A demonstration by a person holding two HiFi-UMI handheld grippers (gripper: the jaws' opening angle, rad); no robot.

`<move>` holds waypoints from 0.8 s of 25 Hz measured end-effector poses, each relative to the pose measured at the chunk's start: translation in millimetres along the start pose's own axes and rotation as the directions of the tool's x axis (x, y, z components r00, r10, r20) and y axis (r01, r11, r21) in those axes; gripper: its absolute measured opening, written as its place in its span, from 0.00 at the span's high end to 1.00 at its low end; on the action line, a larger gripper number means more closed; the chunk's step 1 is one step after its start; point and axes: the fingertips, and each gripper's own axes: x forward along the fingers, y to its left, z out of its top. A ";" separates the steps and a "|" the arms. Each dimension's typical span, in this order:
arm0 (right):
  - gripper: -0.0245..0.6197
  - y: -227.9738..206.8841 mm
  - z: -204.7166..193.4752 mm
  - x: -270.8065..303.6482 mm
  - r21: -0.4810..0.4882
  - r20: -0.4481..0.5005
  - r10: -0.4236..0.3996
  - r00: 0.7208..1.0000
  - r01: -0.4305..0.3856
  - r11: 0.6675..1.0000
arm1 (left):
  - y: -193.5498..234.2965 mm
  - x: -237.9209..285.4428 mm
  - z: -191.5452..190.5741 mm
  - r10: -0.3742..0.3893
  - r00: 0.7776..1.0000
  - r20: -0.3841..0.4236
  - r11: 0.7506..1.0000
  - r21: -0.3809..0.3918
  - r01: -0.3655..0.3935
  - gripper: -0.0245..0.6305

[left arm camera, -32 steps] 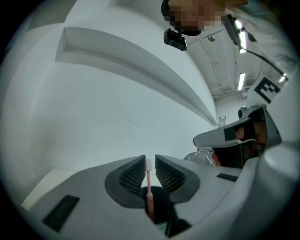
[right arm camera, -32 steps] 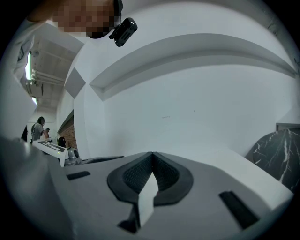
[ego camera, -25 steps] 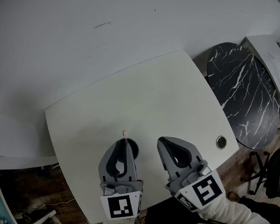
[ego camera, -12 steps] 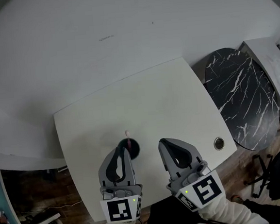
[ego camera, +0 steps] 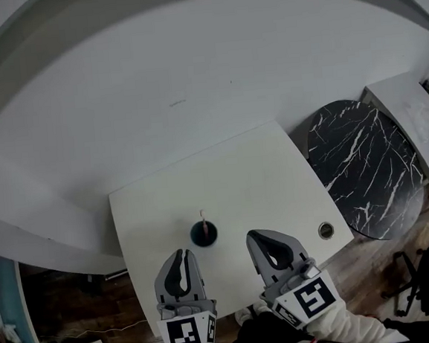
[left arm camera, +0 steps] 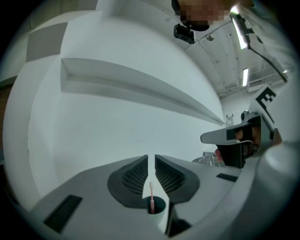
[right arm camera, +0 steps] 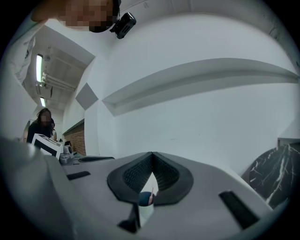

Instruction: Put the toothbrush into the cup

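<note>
At lower left, the left gripper [ego camera: 178, 253] hangs over the table's [ego camera: 259, 170] near edge, its jaws a narrow slit apart with nothing in them. Just beyond it, at centre, the toothbrush [ego camera: 201, 219] stands upright in the dark cup [ego camera: 203, 234], so the job looks done. At lower right the right gripper [ego camera: 263, 235] is empty, tips pressed together. There is open tabletop around the cup, and the marble table [ego camera: 363, 169] stands apart at far right.

Right gripper [right arm camera: 152, 155] with dark jaws touching at the tips, nothing held, cup [right arm camera: 144, 207] past them with a pink toothbrush [right arm camera: 151, 192] standing inside, white wall [right arm camera: 211, 117] behind, black marble table [right arm camera: 276, 173] at the right
</note>
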 end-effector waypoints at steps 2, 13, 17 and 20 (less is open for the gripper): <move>0.96 4.2 10.7 -8.7 -0.006 0.010 0.007 1.000 -0.007 1.000 | -3.2 -10.5 10.9 0.005 1.000 0.003 1.000 0.006 -0.005 0.88; 0.96 18.4 40.2 -44.1 -0.018 0.032 0.034 0.999 -0.034 0.999 | -11.0 -62.4 43.0 0.054 0.999 0.006 0.998 0.031 -0.055 0.88; 0.96 25.0 42.9 -56.4 -0.021 0.029 0.048 0.998 -0.047 0.999 | -11.9 -82.0 51.1 0.077 0.997 0.007 0.995 0.055 -0.078 0.93; 0.96 31.3 44.8 -65.3 -0.019 0.033 0.058 0.998 -0.057 0.998 | -15.5 -92.1 52.7 0.075 0.997 0.017 0.995 0.057 -0.076 0.95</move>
